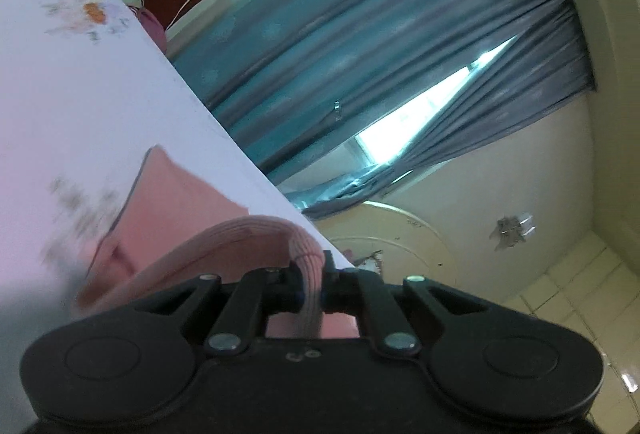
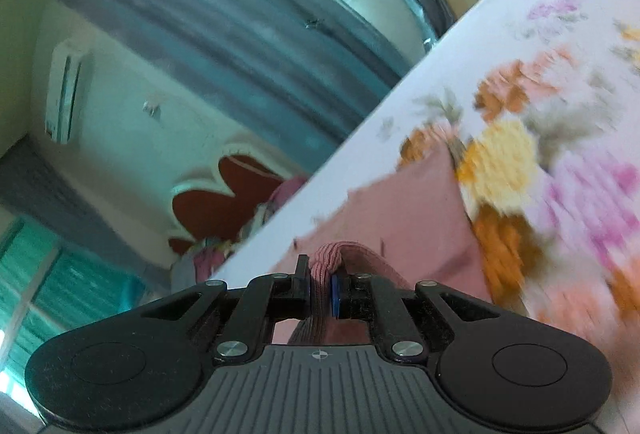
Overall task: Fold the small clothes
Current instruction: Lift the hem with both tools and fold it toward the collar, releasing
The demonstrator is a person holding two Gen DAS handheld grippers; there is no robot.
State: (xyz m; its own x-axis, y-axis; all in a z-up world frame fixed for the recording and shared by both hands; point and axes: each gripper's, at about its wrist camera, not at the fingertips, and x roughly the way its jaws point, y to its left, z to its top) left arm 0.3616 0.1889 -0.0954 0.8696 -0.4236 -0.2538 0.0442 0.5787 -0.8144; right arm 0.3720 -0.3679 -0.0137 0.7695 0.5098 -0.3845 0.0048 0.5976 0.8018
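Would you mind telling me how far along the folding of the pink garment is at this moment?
Done: both claws have a grip. The left claw and right claw are each shut on a ribbed edge of the pink garment. In hand: the cloth is held up over the floral bedsheet; both views are blurred. Left: no finished fold shows, so the folding itself remains.

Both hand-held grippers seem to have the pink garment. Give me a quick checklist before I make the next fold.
1. Left hand-held gripper shut on the ribbed hem of the pink garment: ok.
2. Right hand-held gripper shut on the ribbed edge: ok.
3. Cloth seated deep between the fingers, not just at the tips: ok in both views.
4. Rest of the garment lying on the floral bedsheet: ok.
5. Garment flat and free of wrinkles: cannot tell, blurred and mostly hidden.
6. Views level and steady: not ok, tilted with motion blur.
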